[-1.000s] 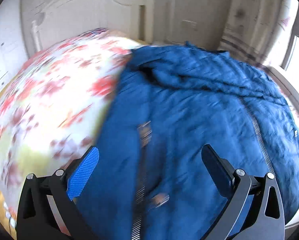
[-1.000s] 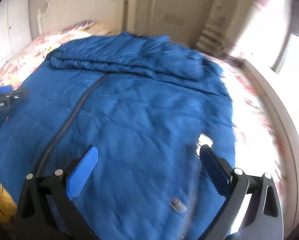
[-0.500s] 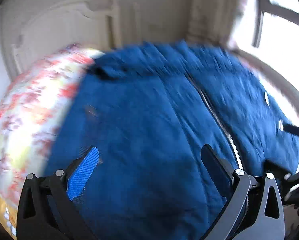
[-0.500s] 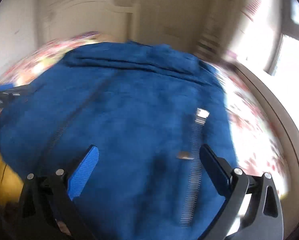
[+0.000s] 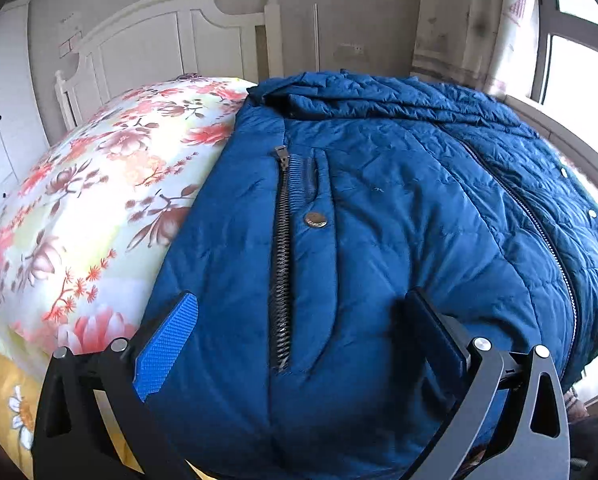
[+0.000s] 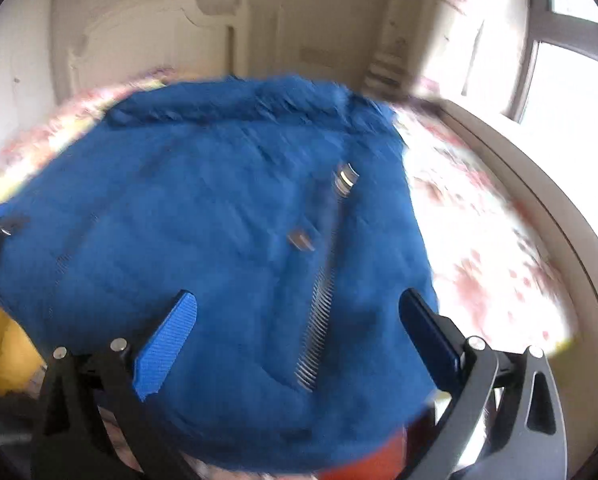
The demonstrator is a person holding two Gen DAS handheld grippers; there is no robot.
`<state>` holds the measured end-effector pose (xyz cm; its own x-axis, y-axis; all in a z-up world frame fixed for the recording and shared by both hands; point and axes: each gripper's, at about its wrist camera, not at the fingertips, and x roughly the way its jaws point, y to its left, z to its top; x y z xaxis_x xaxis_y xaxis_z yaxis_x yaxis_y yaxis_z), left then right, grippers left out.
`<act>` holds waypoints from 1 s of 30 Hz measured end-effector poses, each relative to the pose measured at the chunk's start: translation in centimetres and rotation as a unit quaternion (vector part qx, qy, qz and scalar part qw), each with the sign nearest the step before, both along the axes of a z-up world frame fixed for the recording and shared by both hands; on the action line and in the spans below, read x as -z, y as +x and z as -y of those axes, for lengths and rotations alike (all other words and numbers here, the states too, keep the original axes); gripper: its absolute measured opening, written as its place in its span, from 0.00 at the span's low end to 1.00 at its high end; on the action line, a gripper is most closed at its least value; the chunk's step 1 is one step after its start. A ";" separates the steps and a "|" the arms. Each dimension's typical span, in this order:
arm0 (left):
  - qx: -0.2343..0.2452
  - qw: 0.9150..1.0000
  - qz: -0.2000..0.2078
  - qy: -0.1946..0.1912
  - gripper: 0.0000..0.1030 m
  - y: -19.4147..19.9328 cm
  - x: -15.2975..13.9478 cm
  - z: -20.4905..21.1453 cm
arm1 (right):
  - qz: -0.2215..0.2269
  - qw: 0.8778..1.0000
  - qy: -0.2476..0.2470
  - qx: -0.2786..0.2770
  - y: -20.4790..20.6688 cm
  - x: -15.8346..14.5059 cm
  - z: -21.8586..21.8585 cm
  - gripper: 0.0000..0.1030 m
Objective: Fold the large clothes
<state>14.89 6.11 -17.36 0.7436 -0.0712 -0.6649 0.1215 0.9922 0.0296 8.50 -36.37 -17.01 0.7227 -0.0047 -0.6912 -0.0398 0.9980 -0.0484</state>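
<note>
Scene: a bedroom, seen from two cameras that look along the gripper fingers toward a bed.
Coat (image 5: 399, 216): a large blue quilted coat lies spread flat on the bed, its collar end bunched toward the headboard (image 5: 171, 36).
Coat details: a dark pocket zip (image 5: 281, 264) runs down the near panel, with a metal snap (image 5: 315, 220) just beside it; the long front zip (image 5: 539, 224) runs down the far right part.
Bedding: a floral sheet (image 5: 99, 184) in pink and pale yellow covers the bed and shows to the left of the coat; a yellow cover (image 5: 3, 384) shows at the lower left edge.
Left gripper (image 5: 299, 332): its jaws stand wide apart and hold nothing, low over the near hem of the coat with the pocket zip between them.
Right gripper (image 6: 299, 328): also spread wide and empty, above the coat's other near corner; this view is blurred.
Right view: a second pocket zip (image 6: 319, 312) lies between the fingers, and the floral sheet shows to the right of the coat.
Room: a white headboard stands against the far wall, and a bright window (image 5: 571, 60) is at the right.
</note>
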 end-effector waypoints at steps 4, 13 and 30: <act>-0.014 1.000 -0.003 -0.002 0.95 -0.5 -0.8 0.2 | 0.005 1.000 0.021 0.004 -0.3 0.1 0.5 0.97; 0.038 0.998 0.031 0.026 0.96 -3.1 0.2 4.2 | 0.018 0.995 -0.021 -0.092 -1.4 -0.3 -6.6 0.97; 0.052 0.992 0.008 -0.115 0.96 -6.9 2.9 -7.2 | -0.003 0.991 0.122 -0.059 -7.2 5.8 7.1 0.97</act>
<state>7.96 13.32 -20.26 0.7344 -0.2973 -0.6101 0.2253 0.9548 -0.1941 1.27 -43.48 -22.79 0.7045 0.2485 -0.6648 -0.1573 0.9681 0.1951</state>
